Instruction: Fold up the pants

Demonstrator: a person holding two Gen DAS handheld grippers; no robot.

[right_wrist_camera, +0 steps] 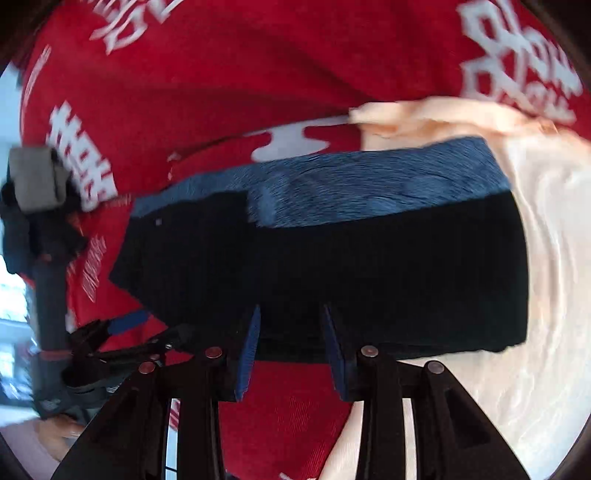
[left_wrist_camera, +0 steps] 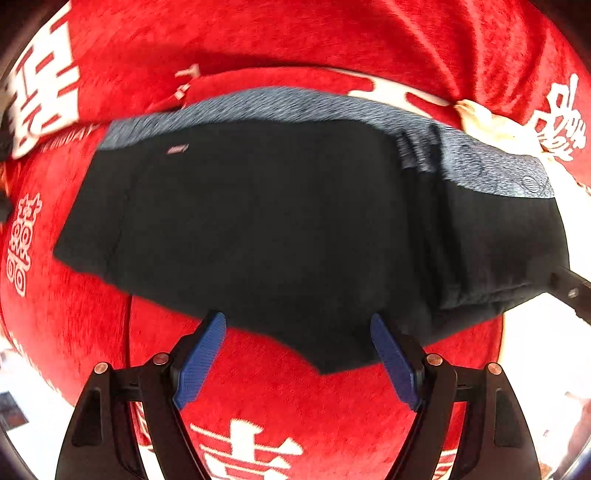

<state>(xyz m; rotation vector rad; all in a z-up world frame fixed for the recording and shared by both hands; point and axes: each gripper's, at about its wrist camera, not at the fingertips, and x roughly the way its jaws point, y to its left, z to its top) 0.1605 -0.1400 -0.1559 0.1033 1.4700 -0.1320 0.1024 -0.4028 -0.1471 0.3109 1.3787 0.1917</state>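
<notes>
Two grippers are working on one pair of black pants (left_wrist_camera: 266,221), which are lying as a compact, layered bundle on a red blanket (left_wrist_camera: 332,33) printed with white characters, the blue-grey waistband (left_wrist_camera: 295,105) running along the far edge. We are judging the folding to be well along: the legs are no longer showing at full length, a doubled thickness is visible along the bundle's right side in the left wrist view, and the outline is roughly rectangular in the right wrist view. What is left, as far as we can tell, is perhaps one more fold or a tidying of the near corner, which is poking out as a point toward us in the left view. We are holding the left gripper (left_wrist_camera: 298,325) with its blue pads wide apart and nothing between them, just off the near hem. We are holding the right gripper (right_wrist_camera: 291,317) with a narrower gap, its tips reaching the near edge of the pants (right_wrist_camera: 332,266); whether cloth is lying between the pads we cannot tell, since the dark fabric and blur are hiding it. Beyond the pants, a cream cloth (right_wrist_camera: 535,258) is spreading out on the right, partly under the bundle, and the left gripper's handle (right_wrist_camera: 48,295) is appearing at the far left of the right view.
</notes>
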